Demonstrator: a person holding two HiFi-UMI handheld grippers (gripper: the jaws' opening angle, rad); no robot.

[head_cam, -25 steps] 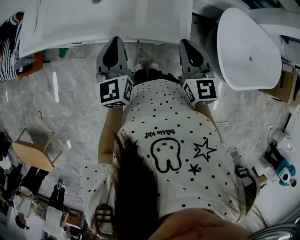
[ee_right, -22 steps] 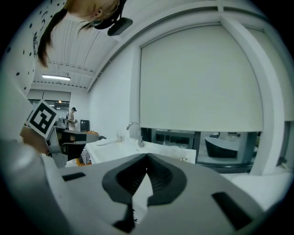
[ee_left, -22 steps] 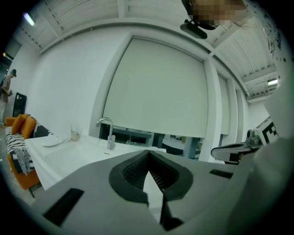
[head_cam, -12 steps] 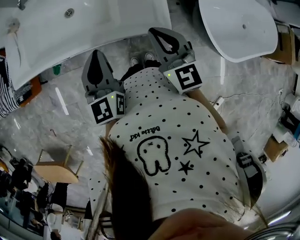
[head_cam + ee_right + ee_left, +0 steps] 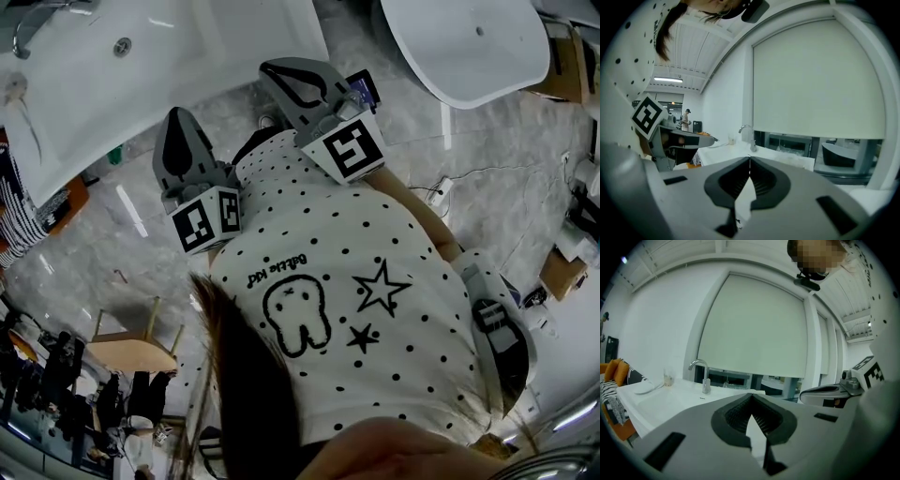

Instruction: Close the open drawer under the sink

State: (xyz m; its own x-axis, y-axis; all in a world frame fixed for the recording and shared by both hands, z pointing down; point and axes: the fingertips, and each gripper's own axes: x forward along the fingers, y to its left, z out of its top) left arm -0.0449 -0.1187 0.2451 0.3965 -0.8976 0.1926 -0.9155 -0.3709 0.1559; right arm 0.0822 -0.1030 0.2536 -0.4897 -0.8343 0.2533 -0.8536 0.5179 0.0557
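The white sink counter (image 5: 178, 52) fills the top left of the head view and hides the front below it, so no drawer shows in any view. My left gripper (image 5: 177, 122) hangs over the marble floor just in front of the counter's edge, shut with nothing in it. To its right, my right gripper (image 5: 274, 71) points at the counter's right corner, also shut and empty. In the left gripper view the closed jaw tips (image 5: 751, 397) face the counter (image 5: 670, 394) and its tap (image 5: 702, 376). The right gripper view shows its tips (image 5: 749, 160) meeting before the same tap (image 5: 749, 136).
A large white oval tub (image 5: 469, 42) stands at the top right, close to the counter. A wooden stool (image 5: 131, 352) sits on the grey marble floor (image 5: 141, 272) at the lower left. Cables and boxes (image 5: 562, 272) lie along the right edge. My own shoes (image 5: 267, 122) show between the grippers.
The head view has swung, so the counter slid left and down. My right gripper has swung left towards the counter's corner. Both grippers have stayed shut.
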